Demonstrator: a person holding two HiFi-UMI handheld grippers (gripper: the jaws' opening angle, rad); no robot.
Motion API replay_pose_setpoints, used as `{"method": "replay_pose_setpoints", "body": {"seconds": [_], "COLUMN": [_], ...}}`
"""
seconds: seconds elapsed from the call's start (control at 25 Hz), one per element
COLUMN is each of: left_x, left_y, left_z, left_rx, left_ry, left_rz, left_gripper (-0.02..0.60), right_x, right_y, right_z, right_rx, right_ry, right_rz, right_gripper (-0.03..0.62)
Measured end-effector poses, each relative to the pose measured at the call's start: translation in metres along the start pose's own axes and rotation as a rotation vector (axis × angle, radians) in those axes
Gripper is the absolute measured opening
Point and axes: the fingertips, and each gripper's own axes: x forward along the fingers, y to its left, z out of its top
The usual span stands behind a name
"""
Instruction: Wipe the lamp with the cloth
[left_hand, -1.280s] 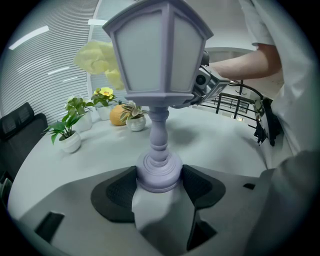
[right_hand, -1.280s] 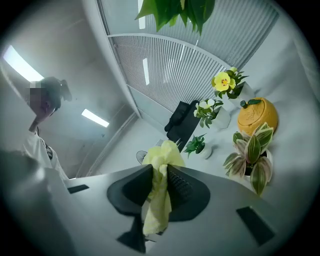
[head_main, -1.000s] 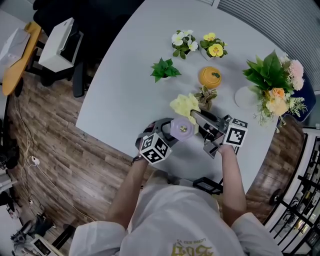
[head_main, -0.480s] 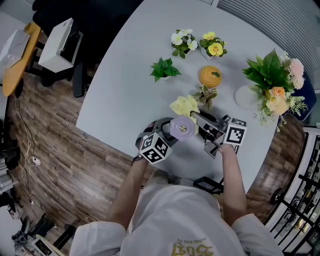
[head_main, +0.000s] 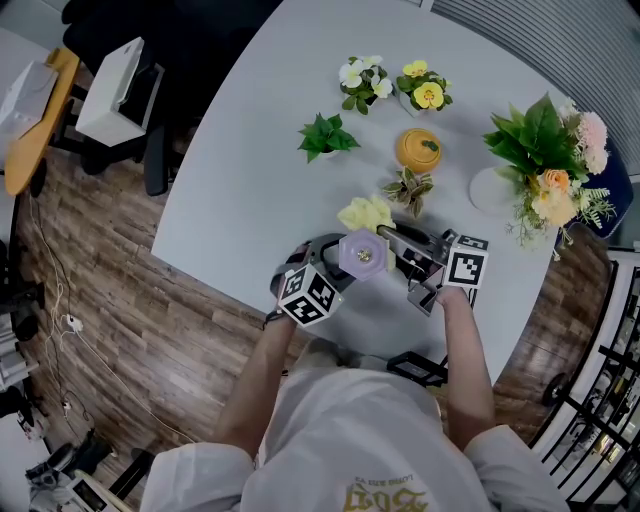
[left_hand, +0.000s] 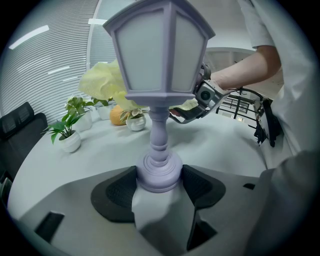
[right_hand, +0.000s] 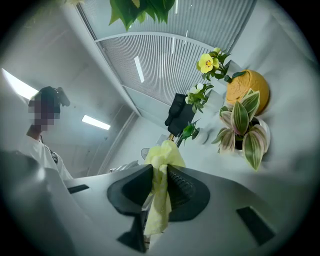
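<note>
The big grey table stands on a wood floor. My left gripper squeezes the purple lamp by its foot, upright near the table's front edge. My right gripper pinches the yellow cloth, just beside the lamp's top.

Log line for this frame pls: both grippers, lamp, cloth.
left gripper: jaws shut on lamp base | right gripper: jaws shut on yellow cloth | yellow cloth: at lamp shade's far side, contact unclear | lamp: upright
</note>
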Motion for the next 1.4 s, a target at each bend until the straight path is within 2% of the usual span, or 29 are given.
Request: {"method": "replay_pose_setpoints", "body": {"seconds": [0.56,1.4], "left_x": [0.000,0.001], "left_y": [0.000,-0.001], "left_z": [0.000,-0.001], "left_rx": [-0.003,-0.006], "left_ry": [0.002,0.006], "left_rz": [0.000,-0.002], "left_gripper": [0.295,0.295], "right_x": [-0.005,-0.028], "right_y": [-0.007,0.021], "right_z": [-0.009,-0.014], "right_rx": [-0.024,-0.057], "right_ry": [0.037,-0.002], "right_rz": [-0.054,-0.024], "right_gripper": [0.086,0.086]}}
